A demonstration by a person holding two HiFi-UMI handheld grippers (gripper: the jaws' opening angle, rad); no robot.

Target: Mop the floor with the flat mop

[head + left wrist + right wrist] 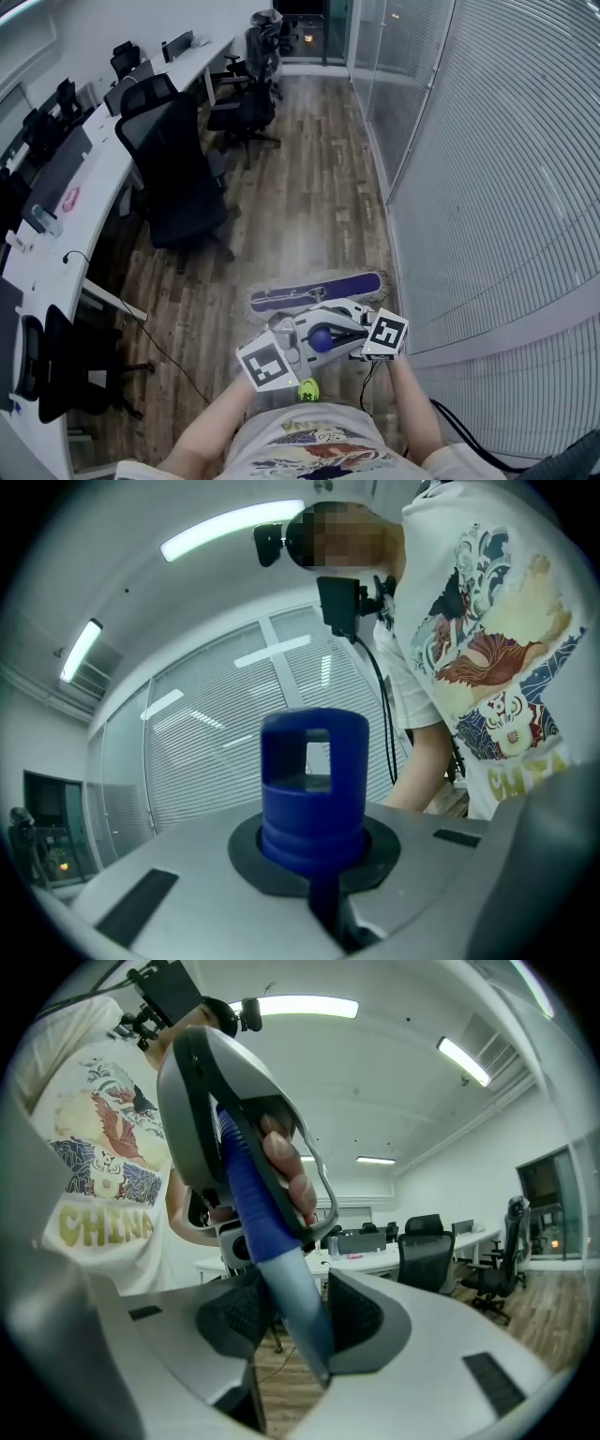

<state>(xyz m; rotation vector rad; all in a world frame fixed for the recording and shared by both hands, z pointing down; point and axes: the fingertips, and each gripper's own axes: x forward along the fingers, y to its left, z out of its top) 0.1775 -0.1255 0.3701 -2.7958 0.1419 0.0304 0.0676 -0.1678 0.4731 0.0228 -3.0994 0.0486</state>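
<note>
Ahead of the left tool (319,892) and right tool (286,1326), both clamped on the mop handle (248,1199), the flat mop head (317,291) meets the floor (300,187); most looks still unmopped.

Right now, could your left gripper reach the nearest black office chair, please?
Probably not: the left gripper is shut on the blue end of the mop handle, and the chair stands well beyond the mop head.

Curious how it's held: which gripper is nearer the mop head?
Right. The right gripper clamps the shaft lower, toward the mop head; the left gripper holds the handle's blue top end.
</note>
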